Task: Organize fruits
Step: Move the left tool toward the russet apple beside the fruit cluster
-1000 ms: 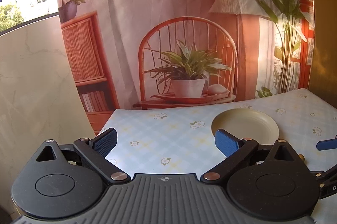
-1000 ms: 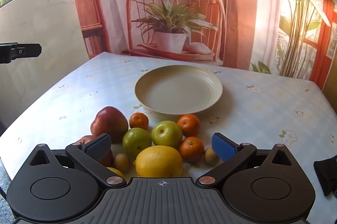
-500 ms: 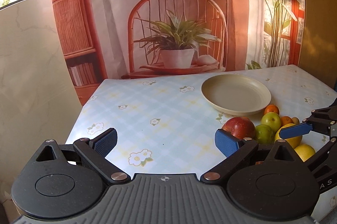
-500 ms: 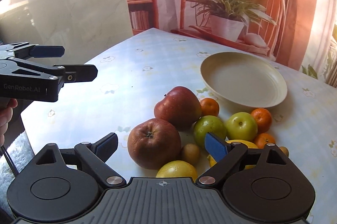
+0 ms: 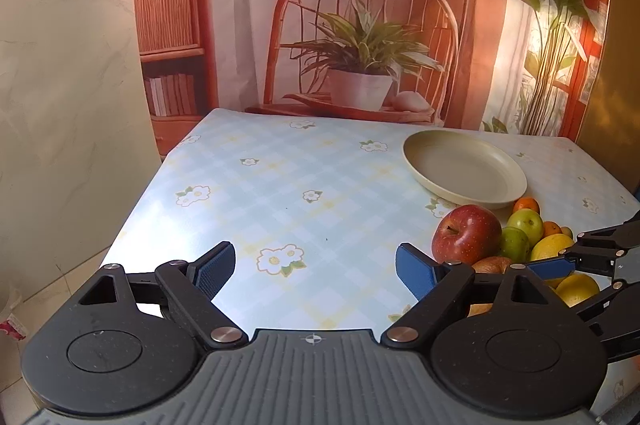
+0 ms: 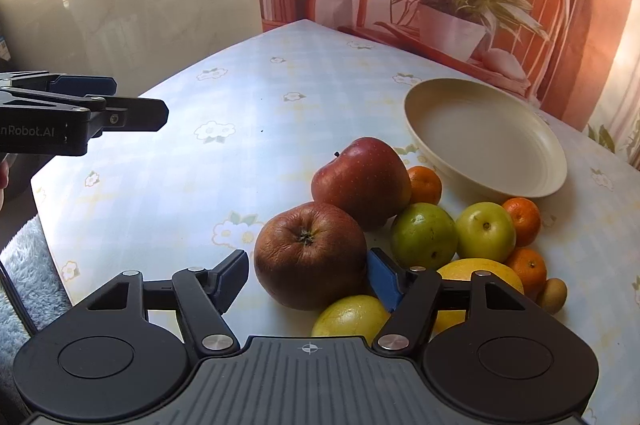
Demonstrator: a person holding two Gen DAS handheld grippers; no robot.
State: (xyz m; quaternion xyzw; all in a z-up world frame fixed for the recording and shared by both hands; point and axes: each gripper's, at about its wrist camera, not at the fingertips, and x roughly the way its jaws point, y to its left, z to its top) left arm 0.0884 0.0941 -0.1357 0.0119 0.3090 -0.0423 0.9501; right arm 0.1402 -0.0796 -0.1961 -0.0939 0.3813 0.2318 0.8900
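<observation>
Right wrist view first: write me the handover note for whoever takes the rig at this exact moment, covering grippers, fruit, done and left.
Right gripper: jaws have just been closing around the wrinkled brown-red apple; the right pad looks to be at its side, the left pad is still clear, so no grip yet.
Left gripper: open, has just narrowed a little, nothing between the jaws, over bare tablecloth.
Fruit: the fresh red apple, two green apples, oranges and yellow citrus sit heaped beside the plate.
Done: nothing; the plate is empty.
Left: grip the apple, then presumably move the fruit to the plate.
</observation>
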